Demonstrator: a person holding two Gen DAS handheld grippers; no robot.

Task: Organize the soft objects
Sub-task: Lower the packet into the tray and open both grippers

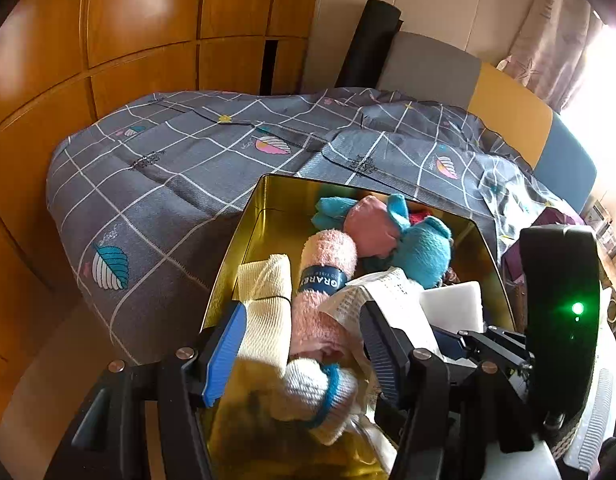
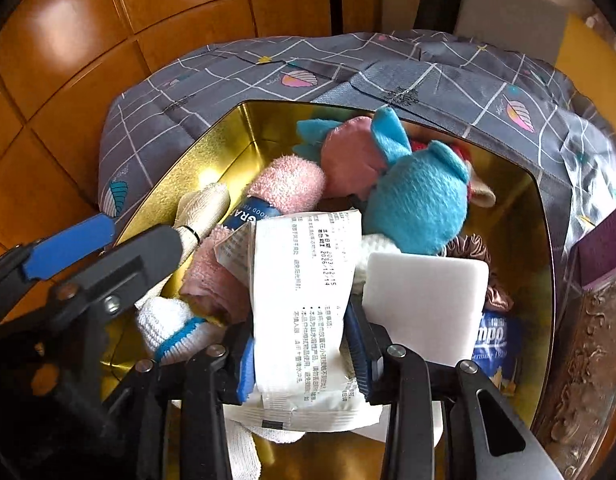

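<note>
While the right gripper (image 2: pixel 304 364) clamps its blue pads on both sides of a white packet (image 2: pixel 304 292) printed with small text, the left gripper (image 1: pixel 304 344) stands with its jaws apart, no pad pressing on anything. No earlier view is at hand to compare. Between the left gripper's fingers lie a cream bandage roll (image 1: pixel 268 300) and a rolled pink towel (image 1: pixel 324 276) with a dark blue paper band; the bandage roll sits just beside the left blue pad, though contact cannot be told. Nearer the camera lies a white sock (image 1: pixel 320 392) with a blue stripe.

All of these rest in a gold metal tin (image 2: pixel 236 136), the bandage roll along its left wall. Just right of the packet a white foam block (image 2: pixel 424 304) leans against a brown satin scrunchie (image 2: pixel 496 292) and a blue tissue pack (image 2: pixel 496 340) near the tin's right wall. Toward the far wall lies a blue and pink plush toy (image 2: pixel 412 196), touching the towel's end.

The tin sits on a bed with a grey checked quilt (image 1: pixel 156 184), wooden wardrobe doors (image 1: pixel 108 40) behind it.
</note>
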